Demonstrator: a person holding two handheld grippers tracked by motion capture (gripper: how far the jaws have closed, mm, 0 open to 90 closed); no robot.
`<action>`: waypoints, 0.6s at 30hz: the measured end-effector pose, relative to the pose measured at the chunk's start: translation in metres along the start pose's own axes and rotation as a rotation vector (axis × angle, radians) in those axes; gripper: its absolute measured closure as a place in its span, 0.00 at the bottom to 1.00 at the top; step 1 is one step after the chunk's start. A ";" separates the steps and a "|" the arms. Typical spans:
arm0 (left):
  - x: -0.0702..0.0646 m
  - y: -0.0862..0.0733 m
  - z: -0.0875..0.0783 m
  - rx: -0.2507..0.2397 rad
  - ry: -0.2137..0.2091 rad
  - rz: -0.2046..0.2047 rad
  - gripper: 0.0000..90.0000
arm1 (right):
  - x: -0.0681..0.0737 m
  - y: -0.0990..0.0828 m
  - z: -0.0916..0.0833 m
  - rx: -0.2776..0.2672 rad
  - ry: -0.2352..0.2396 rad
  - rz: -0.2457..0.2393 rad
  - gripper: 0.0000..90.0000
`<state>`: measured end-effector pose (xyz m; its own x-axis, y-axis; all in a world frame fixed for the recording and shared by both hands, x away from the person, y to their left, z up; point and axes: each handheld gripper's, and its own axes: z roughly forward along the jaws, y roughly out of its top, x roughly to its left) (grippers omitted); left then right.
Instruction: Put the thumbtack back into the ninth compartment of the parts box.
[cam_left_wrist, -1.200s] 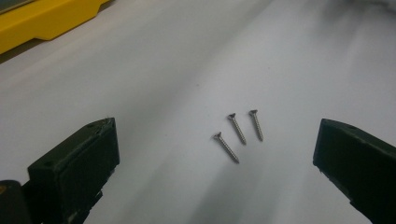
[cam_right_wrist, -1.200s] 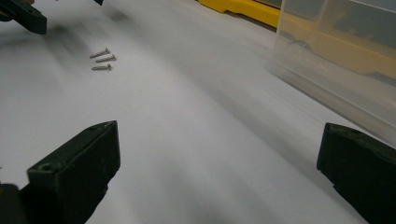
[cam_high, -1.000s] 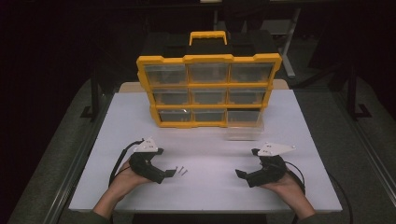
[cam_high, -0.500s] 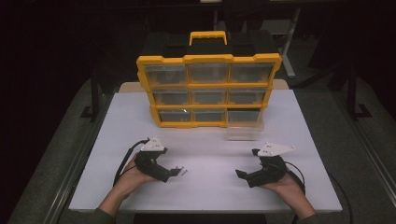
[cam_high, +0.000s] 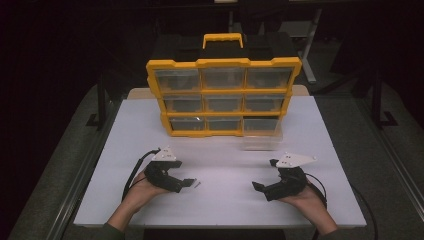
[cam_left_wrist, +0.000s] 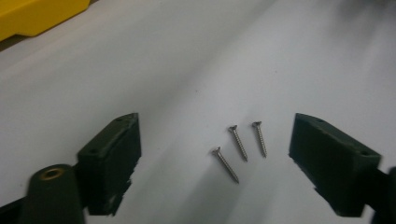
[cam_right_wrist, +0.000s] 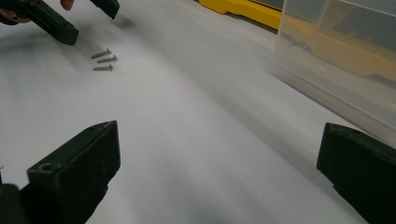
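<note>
Where three screws (cam_left_wrist: 239, 147) lie near the surface's (cam_high: 225, 200) front edge, the left hand-held gripper (cam_left_wrist: 217, 154) brackets them, jaws spread, shafts pointing away.

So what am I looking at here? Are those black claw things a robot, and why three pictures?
No robot: a person holds a hand-held gripper in each hand. The high view looks down on the white table, with the left gripper and right gripper near its front edge. The other two pictures come from cameras riding on each gripper, looking out between its black jaws. Both stand open and hold nothing. Three small screws lie loose on the table, between the left gripper's jaws. Behind stands a yellow organizer of clear drawers; one drawer sits out on the table in front of it.
</note>
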<state>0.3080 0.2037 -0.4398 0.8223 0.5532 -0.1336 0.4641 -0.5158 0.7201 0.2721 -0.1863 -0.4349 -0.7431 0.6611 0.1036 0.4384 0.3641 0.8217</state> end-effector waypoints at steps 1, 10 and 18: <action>0.000 0.000 0.000 0.004 -0.001 -0.001 0.27 | 0.000 0.000 0.000 0.000 0.001 0.001 0.00; 0.001 0.003 0.003 0.028 0.012 -0.012 0.47 | 0.000 0.000 0.000 0.001 0.004 0.000 0.00; -0.001 0.003 0.004 0.052 0.011 -0.009 0.62 | -0.001 0.001 0.001 0.000 0.010 0.000 0.00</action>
<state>0.3102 0.1992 -0.4405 0.8143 0.5650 -0.1326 0.4886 -0.5440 0.6821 0.2735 -0.1858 -0.4352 -0.7484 0.6541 0.1093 0.4384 0.3642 0.8217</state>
